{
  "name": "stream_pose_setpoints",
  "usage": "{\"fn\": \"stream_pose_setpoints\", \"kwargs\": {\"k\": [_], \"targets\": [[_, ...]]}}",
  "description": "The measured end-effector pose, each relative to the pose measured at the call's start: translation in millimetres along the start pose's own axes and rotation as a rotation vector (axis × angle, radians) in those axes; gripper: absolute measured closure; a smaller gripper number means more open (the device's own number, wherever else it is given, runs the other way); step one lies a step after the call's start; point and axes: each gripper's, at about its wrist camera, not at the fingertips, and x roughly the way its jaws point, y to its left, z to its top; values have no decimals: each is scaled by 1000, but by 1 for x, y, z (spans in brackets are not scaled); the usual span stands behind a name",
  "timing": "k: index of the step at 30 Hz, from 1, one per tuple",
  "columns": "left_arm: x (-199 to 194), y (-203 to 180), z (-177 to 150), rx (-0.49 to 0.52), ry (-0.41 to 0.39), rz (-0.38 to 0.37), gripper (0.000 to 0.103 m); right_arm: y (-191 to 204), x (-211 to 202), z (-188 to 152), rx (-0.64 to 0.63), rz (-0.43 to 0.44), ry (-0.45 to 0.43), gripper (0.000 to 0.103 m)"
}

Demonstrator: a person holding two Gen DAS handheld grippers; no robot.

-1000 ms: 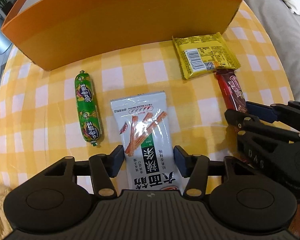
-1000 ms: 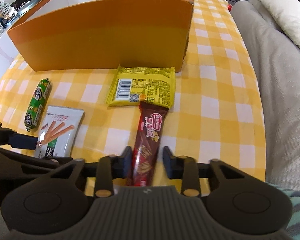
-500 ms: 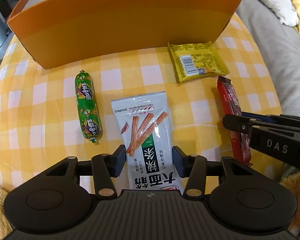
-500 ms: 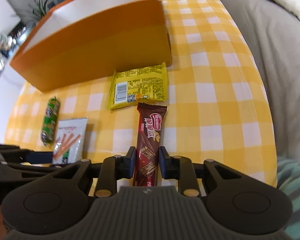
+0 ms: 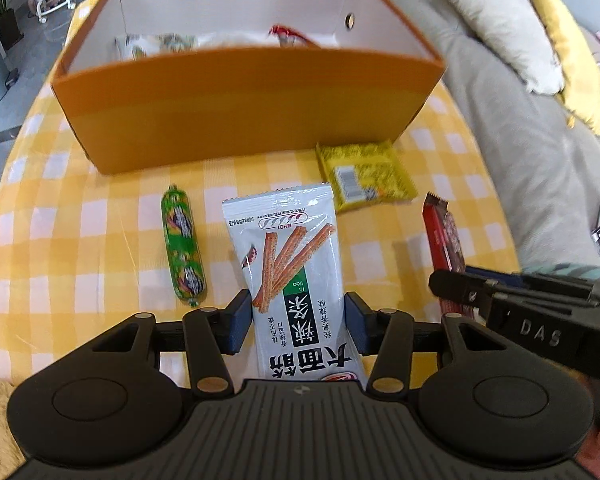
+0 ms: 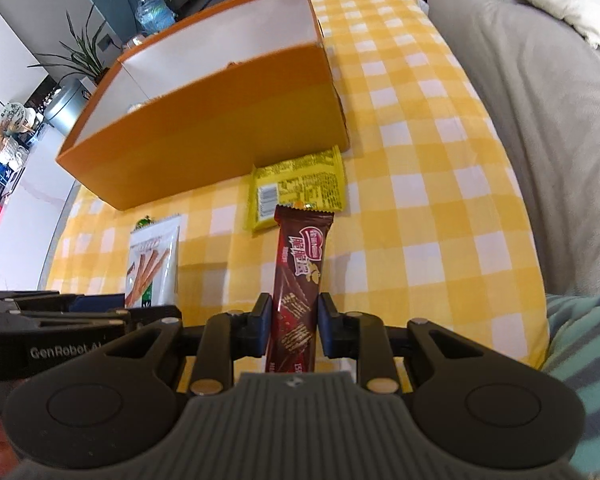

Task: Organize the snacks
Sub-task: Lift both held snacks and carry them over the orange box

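Observation:
My left gripper (image 5: 298,322) is shut on a white spicy-stick packet (image 5: 288,260) and holds it lifted above the table; the packet also shows in the right wrist view (image 6: 154,264). My right gripper (image 6: 294,324) is shut on a brown chocolate wafer bar (image 6: 300,276) and holds it raised; in the left wrist view the bar (image 5: 444,236) sticks out of that gripper (image 5: 452,286). The orange box (image 5: 240,108) stands behind, open-topped, with several snacks inside. A green sausage (image 5: 182,244) and a yellow packet (image 5: 364,176) lie on the checked cloth.
The yellow-checked tablecloth (image 6: 432,208) covers a round table. A grey sofa (image 6: 540,120) with cushions runs along the right edge. Plants, a water bottle and shelves stand beyond the table at the left.
Both grippers have risen with their snacks, so the box interior now shows. The right gripper closed on the wafer bar and lifted it off the cloth.

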Motion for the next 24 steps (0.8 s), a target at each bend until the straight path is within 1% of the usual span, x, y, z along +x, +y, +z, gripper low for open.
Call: {"fn": "stream_pose_setpoints", "kwargs": {"k": [5, 11, 15, 19, 24], "targets": [[-18, 2, 12, -16, -60, -27, 47, 10, -19, 5, 1, 3, -45, 82], [-43, 4, 35, -21, -140, -38, 47, 29, -40, 21, -25, 29, -109, 82], [-57, 6, 54, -11, -193, -36, 47, 44, -48, 39, -63, 48, -143, 82], [-66, 7, 75, 3, -227, -23, 47, 60, -53, 62, -110, 63, -185, 82], [-72, 13, 101, 24, -265, 4, 47, 78, -57, 94, -188, 48, -246, 82]]}}
